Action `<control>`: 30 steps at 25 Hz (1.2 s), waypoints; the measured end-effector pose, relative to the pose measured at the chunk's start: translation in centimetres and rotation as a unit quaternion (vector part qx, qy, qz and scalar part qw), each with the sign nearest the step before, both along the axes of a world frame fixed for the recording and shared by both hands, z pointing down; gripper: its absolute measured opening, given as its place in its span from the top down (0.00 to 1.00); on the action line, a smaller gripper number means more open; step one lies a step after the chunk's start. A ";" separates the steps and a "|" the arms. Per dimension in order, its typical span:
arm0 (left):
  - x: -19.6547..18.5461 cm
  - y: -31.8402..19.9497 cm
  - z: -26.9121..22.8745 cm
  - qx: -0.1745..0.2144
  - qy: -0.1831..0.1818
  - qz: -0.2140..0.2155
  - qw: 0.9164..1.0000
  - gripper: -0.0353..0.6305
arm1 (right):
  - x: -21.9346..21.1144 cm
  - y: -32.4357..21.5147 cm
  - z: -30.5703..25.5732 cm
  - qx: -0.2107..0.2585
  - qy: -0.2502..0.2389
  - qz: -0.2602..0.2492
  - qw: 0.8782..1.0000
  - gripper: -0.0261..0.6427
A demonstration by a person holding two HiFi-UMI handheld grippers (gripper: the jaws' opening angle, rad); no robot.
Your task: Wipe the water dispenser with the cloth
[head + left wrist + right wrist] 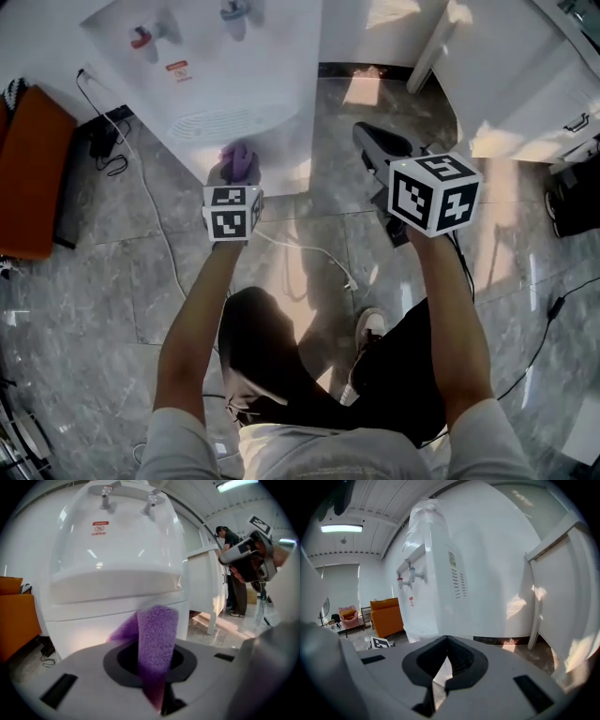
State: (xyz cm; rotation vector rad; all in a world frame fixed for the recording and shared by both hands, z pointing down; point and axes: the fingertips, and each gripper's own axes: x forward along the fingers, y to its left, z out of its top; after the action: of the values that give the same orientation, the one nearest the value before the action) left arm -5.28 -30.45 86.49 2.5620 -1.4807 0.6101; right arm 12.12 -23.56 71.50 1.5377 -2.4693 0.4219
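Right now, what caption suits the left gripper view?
Left gripper holding a purple cloth before the white water dispenser.

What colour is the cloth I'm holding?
Purple; the fuzzy cloth shows best in the left gripper view.

Right gripper, jaws together, before white water dispenser, orange sofa beyond.

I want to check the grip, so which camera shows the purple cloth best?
The left gripper view: the purple cloth stands close-up at centre, pinched in the left gripper's jaws. The head view shows only a small purple tuft beyond that gripper. The right gripper view misses it.
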 end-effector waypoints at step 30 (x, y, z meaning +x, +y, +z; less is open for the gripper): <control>-3.6 2.6 11.7 -0.075 0.019 0.037 0.996 0.86 | -1.0 1.9 -2.5 0.019 0.045 -0.018 0.999 0.94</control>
State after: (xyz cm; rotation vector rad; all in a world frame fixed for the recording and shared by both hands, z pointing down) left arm -8.84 -27.83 98.24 2.5091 -1.2808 0.6507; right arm 11.12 -21.61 68.99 1.4905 -2.4442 0.2953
